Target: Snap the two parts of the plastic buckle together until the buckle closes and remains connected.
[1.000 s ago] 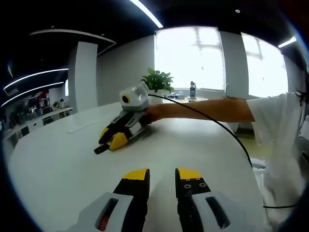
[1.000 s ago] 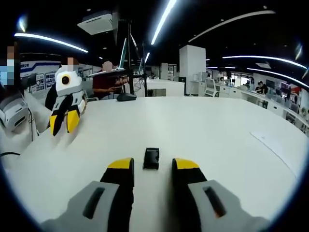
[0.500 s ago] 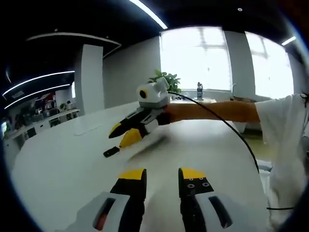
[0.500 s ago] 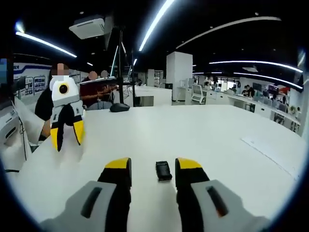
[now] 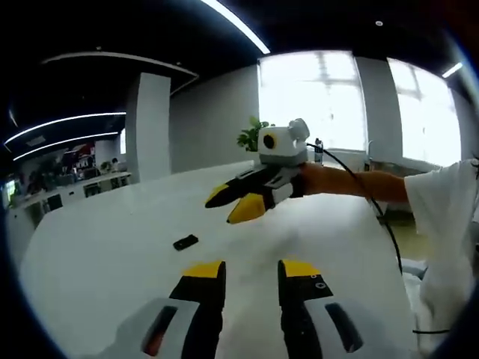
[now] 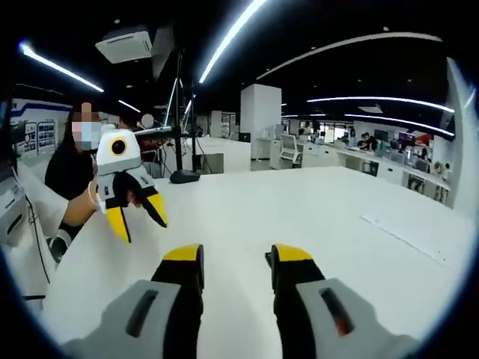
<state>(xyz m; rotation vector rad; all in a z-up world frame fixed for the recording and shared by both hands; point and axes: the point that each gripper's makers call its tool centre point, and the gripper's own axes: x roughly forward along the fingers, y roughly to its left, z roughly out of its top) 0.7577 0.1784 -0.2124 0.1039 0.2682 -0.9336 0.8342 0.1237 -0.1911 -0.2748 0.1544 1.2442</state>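
The left gripper view looks low across the white surface (image 5: 97,262) toward bright windows, with the right tongs (image 5: 238,206) raised ahead. The right gripper view faces the opposite way, into the open office, with the left tongs (image 6: 138,215) at its left. Both views share the surface.

No readable text, labels, brands or numbers anywhere in either view. Wall boards (image 6: 34,136) behind the seated person, seen from my right claw's view, carry print but it is too small and blurred to make out. Nothing legible on the worktop (image 6: 314,217), on my claws, or on the small black buckle (image 5: 185,241) lying there.
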